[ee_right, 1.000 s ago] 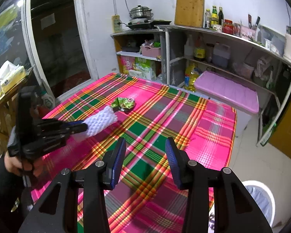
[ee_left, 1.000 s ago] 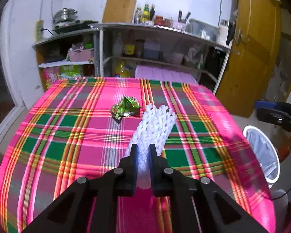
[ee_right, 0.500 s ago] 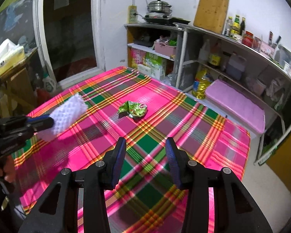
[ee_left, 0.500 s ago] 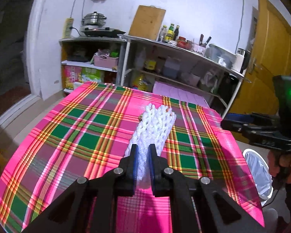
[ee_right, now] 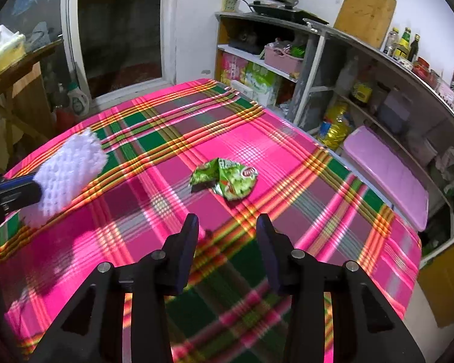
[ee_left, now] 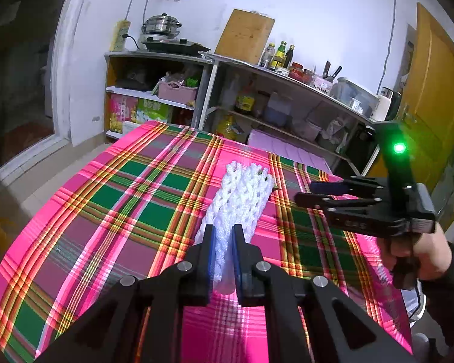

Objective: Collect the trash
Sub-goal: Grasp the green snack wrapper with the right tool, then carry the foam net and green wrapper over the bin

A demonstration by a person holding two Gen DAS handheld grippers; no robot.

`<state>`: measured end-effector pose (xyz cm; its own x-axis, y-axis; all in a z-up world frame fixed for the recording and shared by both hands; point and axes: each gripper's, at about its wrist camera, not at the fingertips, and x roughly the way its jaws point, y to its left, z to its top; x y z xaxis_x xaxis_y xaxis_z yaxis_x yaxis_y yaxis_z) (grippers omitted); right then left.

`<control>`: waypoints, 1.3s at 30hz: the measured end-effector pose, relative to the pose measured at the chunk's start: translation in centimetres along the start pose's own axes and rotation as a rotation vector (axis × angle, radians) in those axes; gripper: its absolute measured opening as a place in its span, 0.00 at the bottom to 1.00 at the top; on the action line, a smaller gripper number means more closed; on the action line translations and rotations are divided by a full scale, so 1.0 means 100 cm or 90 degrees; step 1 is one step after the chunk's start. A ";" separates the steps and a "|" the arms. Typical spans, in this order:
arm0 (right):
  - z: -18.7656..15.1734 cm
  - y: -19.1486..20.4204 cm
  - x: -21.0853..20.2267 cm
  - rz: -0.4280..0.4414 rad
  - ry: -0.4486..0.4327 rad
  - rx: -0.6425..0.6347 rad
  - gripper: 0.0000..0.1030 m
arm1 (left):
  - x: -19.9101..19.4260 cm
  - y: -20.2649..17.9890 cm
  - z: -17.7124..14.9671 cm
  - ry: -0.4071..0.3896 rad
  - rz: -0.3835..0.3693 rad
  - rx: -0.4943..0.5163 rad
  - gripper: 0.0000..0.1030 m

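Observation:
My left gripper [ee_left: 224,239] is shut on a white foam fruit net [ee_left: 239,199] and holds it above the pink plaid tablecloth [ee_left: 106,211]. The net also shows at the left of the right wrist view [ee_right: 71,171]. A crumpled green snack wrapper [ee_right: 227,180] lies on the cloth in the right wrist view. My right gripper [ee_right: 227,227] is open and empty, a little short of the wrapper and above the cloth. It also shows from the side at the right of the left wrist view [ee_left: 320,192]. The net hides the wrapper in the left wrist view.
Metal shelves [ee_right: 317,69] with bottles, boxes and a pink basket stand behind the table. A pink lidded bin [ee_right: 387,172] sits by the table's far right edge. A wooden stand [ee_right: 18,90] is at the left. A yellow door [ee_left: 432,90] is at the right.
My right gripper has swung over the table toward the green wrapper, which is now closer and centred before it. My left gripper has lifted and tilted up with the net.

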<state>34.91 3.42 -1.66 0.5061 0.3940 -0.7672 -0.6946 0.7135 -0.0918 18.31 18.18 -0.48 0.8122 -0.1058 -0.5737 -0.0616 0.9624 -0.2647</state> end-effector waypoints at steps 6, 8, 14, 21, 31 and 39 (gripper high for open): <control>0.015 0.004 0.029 -0.006 0.015 -0.005 0.35 | 0.003 0.012 0.000 -0.001 -0.005 -0.016 0.10; 0.019 0.004 0.037 -0.009 0.018 -0.005 0.33 | 0.005 0.015 0.000 0.000 -0.007 -0.020 0.10; 0.022 0.001 0.046 -0.028 0.024 -0.002 0.10 | 0.009 0.020 -0.002 0.005 -0.011 -0.028 0.10; 0.015 -0.003 0.014 -0.020 -0.003 0.028 0.10 | 0.006 0.011 -0.002 0.006 -0.014 -0.021 0.10; -0.028 -0.013 -0.086 -0.015 -0.072 0.094 0.10 | -0.017 -0.030 -0.001 -0.005 -0.032 0.008 0.10; -0.072 -0.023 -0.160 -0.038 -0.113 0.146 0.10 | -0.034 -0.084 -0.010 -0.003 -0.076 0.049 0.10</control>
<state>24.78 -8.69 6.24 0.6387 0.4278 -0.6396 -0.5370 0.8431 0.0277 15.50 10.15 2.91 0.8142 -0.2193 -0.5376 0.0802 0.9595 -0.2699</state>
